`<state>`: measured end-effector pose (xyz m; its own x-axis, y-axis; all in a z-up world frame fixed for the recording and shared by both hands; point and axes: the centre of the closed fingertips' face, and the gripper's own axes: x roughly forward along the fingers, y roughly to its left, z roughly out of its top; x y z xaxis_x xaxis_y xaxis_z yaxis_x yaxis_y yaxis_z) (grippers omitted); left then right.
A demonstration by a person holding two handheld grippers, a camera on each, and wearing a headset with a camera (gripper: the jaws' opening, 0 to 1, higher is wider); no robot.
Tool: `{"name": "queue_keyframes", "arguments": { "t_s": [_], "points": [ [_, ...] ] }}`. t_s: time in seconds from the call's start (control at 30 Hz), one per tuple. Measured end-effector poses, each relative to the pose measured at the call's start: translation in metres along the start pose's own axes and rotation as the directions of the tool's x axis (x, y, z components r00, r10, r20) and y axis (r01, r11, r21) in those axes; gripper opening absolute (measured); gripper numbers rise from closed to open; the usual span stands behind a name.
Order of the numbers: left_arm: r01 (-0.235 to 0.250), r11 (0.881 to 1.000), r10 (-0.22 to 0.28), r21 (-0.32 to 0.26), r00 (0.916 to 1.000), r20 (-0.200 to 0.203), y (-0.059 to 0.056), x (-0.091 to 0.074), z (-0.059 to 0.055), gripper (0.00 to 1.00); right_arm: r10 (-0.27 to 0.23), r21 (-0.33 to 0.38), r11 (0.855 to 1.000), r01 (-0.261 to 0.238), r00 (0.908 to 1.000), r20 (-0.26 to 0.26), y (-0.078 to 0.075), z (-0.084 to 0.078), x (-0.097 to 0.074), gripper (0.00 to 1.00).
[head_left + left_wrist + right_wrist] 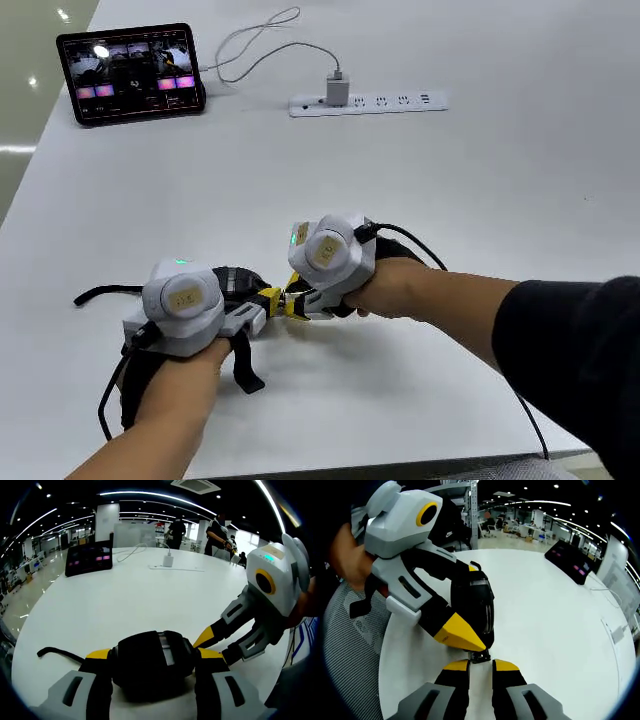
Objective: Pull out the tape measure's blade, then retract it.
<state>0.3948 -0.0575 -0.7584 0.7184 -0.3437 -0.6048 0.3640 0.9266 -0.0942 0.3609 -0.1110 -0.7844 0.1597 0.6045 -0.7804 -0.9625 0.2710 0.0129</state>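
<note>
No legible txt. Tablet (131, 72) screen, power strip (368, 102) on worktop (480, 180): markings too small/blurred to read.

A white table (480, 160) carries everything. At its far left corner a tablet (130, 72) stands propped with its screen lit. To the tablet's right lies a white power strip (368, 102) with a white charger (337, 90) plugged in, its white cable (262, 45) looping toward the tablet. Near the front edge rests a black tape measure (240, 282), its black strap (100, 293) trailing left.
</note>
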Motion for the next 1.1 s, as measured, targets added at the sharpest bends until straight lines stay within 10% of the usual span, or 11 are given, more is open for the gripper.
{"name": "queue_keyframes", "arguments": {
  "t_s": [0.37,1.1],
  "points": [
    [0.001,1.000,-0.001,-0.013,0.9998,0.020,0.001,-0.013,0.014,0.61,-0.030,0.051,0.998,0.029,0.9992,0.025,-0.002,0.000,-0.018,0.16],
    [0.117,0.990,-0.116,0.074,0.9930,-0.021,0.011,-0.028,0.016,0.88,-0.137,0.201,0.973,0.117,0.9863,0.092,-0.013,-0.025,-0.080,0.29]
  ]
}}
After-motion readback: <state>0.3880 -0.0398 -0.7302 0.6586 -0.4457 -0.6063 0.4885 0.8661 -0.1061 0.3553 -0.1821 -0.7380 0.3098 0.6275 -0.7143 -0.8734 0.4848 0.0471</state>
